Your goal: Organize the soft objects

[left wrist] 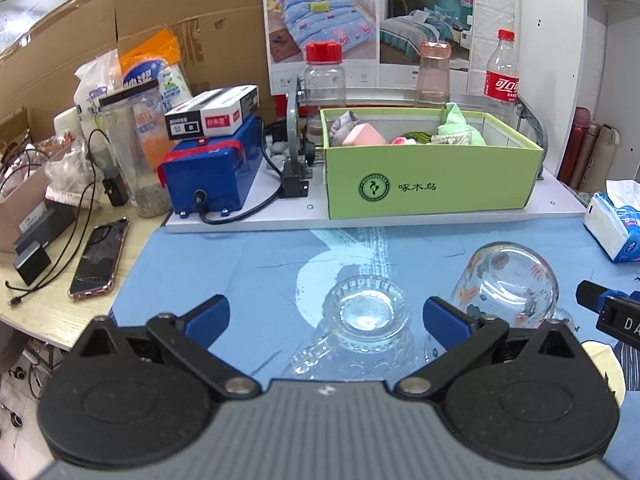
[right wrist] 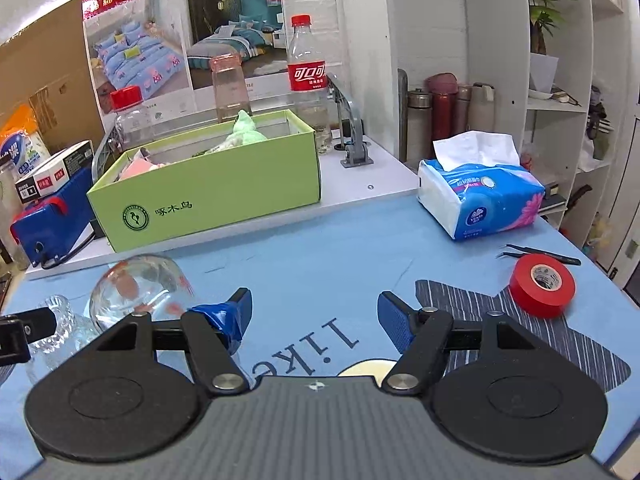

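Left gripper (left wrist: pixel 326 316) sits low over the blue cloth (left wrist: pixel 224 264), jaws spread wide, nothing between them but air. A cut-glass cup (left wrist: pixel 362 328) lies on its side just ahead in the gap between the blue fingers (left wrist: pixel 208 312), and I can't tell if either pad touches it. Beside it, a painted glass (left wrist: pixel 508 284) lies tipped over too.

Over to the right gripper (right wrist: pixel 316 312): also wide open and empty, hovering over the printed cloth, its left finger wrapped in blue tape (right wrist: pixel 224 318).

The soft objects are up in the green box (left wrist: pixel 432 184) on the white board at the back of the table: a pink sponge (left wrist: pixel 362 134), a green cloth (left wrist: pixel 456 126) poking above the rim, a grey fabric piece (left wrist: pixel 340 124). A tissue pack (right wrist: pixel 480 196) sits right of the box, and a red tape roll (right wrist: pixel 542 286) lies near the table edge.
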`<state>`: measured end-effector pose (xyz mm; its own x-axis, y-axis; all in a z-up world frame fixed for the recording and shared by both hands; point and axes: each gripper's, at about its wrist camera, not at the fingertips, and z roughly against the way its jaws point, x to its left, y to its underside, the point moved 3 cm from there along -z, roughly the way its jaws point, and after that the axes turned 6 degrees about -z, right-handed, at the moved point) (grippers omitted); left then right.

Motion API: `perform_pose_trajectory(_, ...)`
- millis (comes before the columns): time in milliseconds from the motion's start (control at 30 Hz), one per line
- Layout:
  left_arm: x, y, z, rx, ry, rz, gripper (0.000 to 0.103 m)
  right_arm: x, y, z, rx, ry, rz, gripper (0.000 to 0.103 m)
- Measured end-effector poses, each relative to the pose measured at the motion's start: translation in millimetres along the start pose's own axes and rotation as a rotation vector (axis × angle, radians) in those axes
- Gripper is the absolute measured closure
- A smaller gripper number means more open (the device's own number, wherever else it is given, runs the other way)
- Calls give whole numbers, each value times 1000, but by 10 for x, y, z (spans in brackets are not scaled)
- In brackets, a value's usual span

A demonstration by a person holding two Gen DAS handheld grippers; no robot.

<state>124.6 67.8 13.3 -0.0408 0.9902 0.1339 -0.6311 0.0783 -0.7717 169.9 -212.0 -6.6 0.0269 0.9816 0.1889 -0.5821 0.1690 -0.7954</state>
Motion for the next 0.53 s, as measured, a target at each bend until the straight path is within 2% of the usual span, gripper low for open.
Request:
perform_pose_trajectory(200,-44,17,-5,7,-9,-13,0,-8,33,-26,20,-6,3,47)
perform_pose_trajectory(533,-74,-2,22,-42,-30,-18,0,-37,65,-64,33,-5,-18,47)
